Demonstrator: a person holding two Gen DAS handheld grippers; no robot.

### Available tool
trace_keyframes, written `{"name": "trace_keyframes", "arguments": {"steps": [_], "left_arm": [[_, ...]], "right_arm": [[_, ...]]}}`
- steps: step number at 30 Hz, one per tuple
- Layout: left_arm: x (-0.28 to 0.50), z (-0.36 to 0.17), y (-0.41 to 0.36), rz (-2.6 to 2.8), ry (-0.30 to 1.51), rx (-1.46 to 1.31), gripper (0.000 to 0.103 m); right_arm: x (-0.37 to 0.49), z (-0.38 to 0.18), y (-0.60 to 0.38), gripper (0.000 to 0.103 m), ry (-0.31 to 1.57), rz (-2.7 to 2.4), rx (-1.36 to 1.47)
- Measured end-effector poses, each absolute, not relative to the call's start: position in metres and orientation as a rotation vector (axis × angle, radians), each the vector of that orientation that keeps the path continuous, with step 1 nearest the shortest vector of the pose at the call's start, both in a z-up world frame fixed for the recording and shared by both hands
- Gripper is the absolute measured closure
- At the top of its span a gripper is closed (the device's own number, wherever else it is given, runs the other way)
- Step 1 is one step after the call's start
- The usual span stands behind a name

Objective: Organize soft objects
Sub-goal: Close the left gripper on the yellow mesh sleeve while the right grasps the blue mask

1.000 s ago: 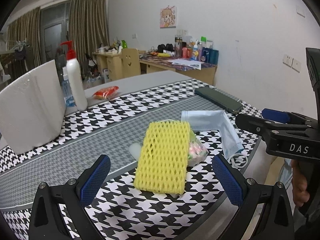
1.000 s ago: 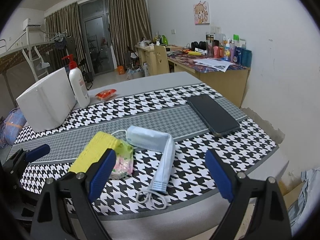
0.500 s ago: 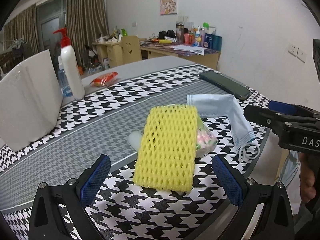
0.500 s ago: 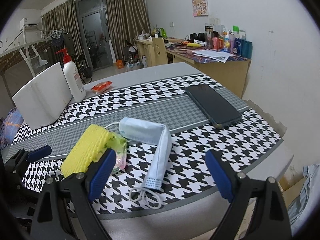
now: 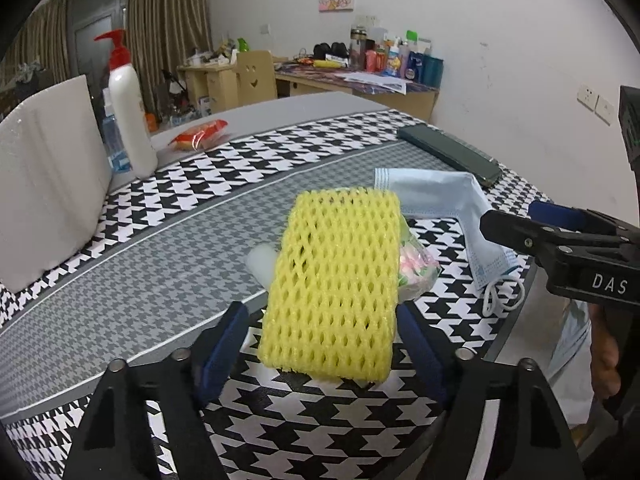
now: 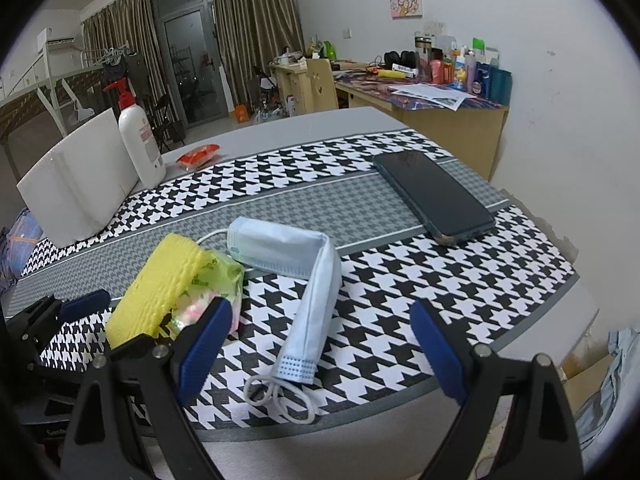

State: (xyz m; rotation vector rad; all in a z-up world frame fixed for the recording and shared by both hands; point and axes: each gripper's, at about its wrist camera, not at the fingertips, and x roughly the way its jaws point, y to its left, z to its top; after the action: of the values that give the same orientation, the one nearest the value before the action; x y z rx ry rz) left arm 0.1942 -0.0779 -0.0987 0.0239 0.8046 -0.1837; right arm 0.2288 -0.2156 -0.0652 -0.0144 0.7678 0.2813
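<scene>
Now the yellow foam net (image 5: 334, 284) sits between the left gripper's (image 5: 320, 344) closing jaws.

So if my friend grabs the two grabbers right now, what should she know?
Left gripper: its jaws have just been closing around the near end of the yellow foam net, pads not yet pressing on it.
Right gripper: open, empty, above the face mask.
The net lies on a snack bag beside the mask, all on the checked cloth.
Done: nothing sorted yet.
Left: grip the net, then the mask and bag.
</scene>
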Motion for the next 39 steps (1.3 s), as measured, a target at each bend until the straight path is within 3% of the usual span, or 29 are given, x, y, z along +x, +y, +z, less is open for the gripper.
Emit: {"name": "trace_keyframes", "arguments": {"steps": [2, 6, 13, 16, 19, 24, 26, 31, 39], "left_arm": [[0.195, -0.100, -0.077, -0.190, 0.813, 0.016, 0.039], [0.194, -0.102, -0.077, -0.195, 0.819, 0.009, 0.044], [0.190, -0.099, -0.068, -0.213, 0.805, -0.034, 0.062], [0.189, -0.097, -0.068, -0.222, 0.794, -0.037, 0.075], [0.185, -0.094, -0.068, -0.229, 0.777, -0.033, 0.091], [0.185, -0.093, -0.065, -0.229, 0.773, -0.048, 0.091], [0.183, -0.091, -0.064, -0.233, 0.768, -0.055, 0.091], [0.177, -0.086, -0.061, -0.239, 0.756, -0.064, 0.091], [0.168, -0.077, -0.052, -0.232, 0.730, -0.081, 0.091]], "right_arm": [[0.230, -0.066, -0.216, 0.010, 0.773, 0.283, -0.017], [0.233, -0.068, -0.217, 0.010, 0.782, 0.283, -0.019], [0.239, -0.072, -0.213, 0.010, 0.807, 0.284, -0.038], [0.239, -0.073, -0.209, 0.010, 0.808, 0.287, -0.055], [0.240, -0.076, -0.207, 0.021, 0.825, 0.294, -0.057], [0.241, -0.082, -0.209, 0.040, 0.857, 0.293, -0.047], [0.242, -0.083, -0.210, 0.056, 0.870, 0.292, -0.047], [0.241, -0.083, -0.213, 0.080, 0.876, 0.278, -0.041], [0.237, -0.075, -0.220, 0.089, 0.854, 0.271, 0.004]]}}
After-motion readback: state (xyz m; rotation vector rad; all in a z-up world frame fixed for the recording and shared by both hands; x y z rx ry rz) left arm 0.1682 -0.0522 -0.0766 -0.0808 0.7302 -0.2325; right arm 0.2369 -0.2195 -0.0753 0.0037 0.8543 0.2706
